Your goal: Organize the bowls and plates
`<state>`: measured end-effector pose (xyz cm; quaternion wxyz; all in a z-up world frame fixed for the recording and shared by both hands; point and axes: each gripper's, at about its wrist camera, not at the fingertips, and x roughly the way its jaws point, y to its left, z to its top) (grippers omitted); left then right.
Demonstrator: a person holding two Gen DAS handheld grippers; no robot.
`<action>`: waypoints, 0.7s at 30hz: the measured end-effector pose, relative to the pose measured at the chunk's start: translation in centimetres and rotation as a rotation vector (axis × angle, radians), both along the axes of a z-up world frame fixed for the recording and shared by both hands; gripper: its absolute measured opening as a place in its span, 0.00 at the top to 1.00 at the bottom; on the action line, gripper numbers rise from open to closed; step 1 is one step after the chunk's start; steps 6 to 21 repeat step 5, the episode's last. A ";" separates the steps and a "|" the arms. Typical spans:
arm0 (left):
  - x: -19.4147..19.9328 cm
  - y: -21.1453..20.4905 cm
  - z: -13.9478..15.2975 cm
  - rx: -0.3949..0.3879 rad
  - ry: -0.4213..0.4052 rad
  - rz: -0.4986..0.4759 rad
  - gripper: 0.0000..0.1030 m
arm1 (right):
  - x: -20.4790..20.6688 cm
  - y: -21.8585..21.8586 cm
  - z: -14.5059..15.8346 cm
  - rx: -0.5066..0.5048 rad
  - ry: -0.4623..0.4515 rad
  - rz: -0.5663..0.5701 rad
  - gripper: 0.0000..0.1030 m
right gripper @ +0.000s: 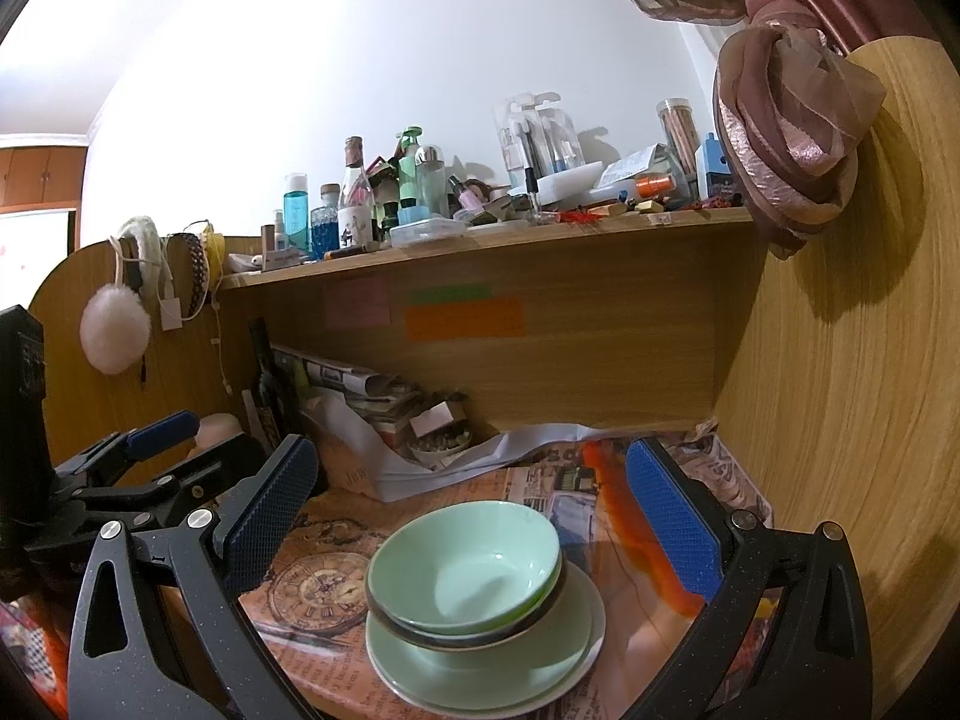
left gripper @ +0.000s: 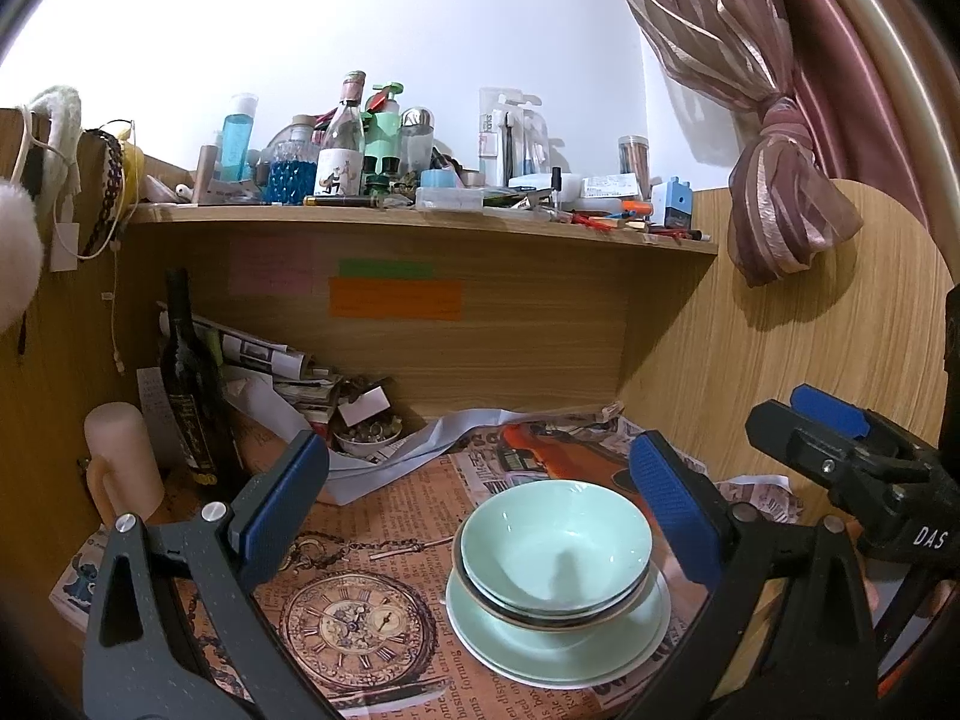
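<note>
Left wrist view first: my left hand-held gripper is hanging with its jaws spread wide and nothing between them, looking down on the stack. The bowls are sitting nested, mint green, a dark-rimmed one under the top one, and they're resting on the plates, which look like two or more, though I can't count them for sure. The whole pile is sitting on the newspaper-covered surface, toward its right edge, well clear of the dark bottle in the back left corner. The right hand-held gripper is showing at the right of this view, apart from the stack.

Right wrist view: the same gripper is also spread open and empty, hovering over the same stack of bowls and plates.

By the look of it everything's already stacked, so I'm guessing we're at or near the end. If I'm nudging anything, I'm going for the plate rim, low and slow, since glazed ceramic is slippery and nested bowls are probably going to slide if I'm pushing high. One gripper at a time, and I'm keeping the other one out of the way.
</note>
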<state>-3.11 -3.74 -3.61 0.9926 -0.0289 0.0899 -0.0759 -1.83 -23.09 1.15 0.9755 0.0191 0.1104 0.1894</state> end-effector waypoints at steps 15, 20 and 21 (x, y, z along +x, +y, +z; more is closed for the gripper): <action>0.1 -0.1 -0.1 -0.002 0.001 0.005 0.01 | 0.4 -0.3 -0.1 -0.001 0.007 0.003 0.00; 0.1 -0.1 -0.1 -0.002 0.001 0.005 0.01 | 0.4 -0.3 -0.1 -0.001 0.007 0.003 0.00; 0.1 -0.1 -0.1 -0.002 0.001 0.005 0.01 | 0.4 -0.3 -0.1 -0.001 0.007 0.003 0.00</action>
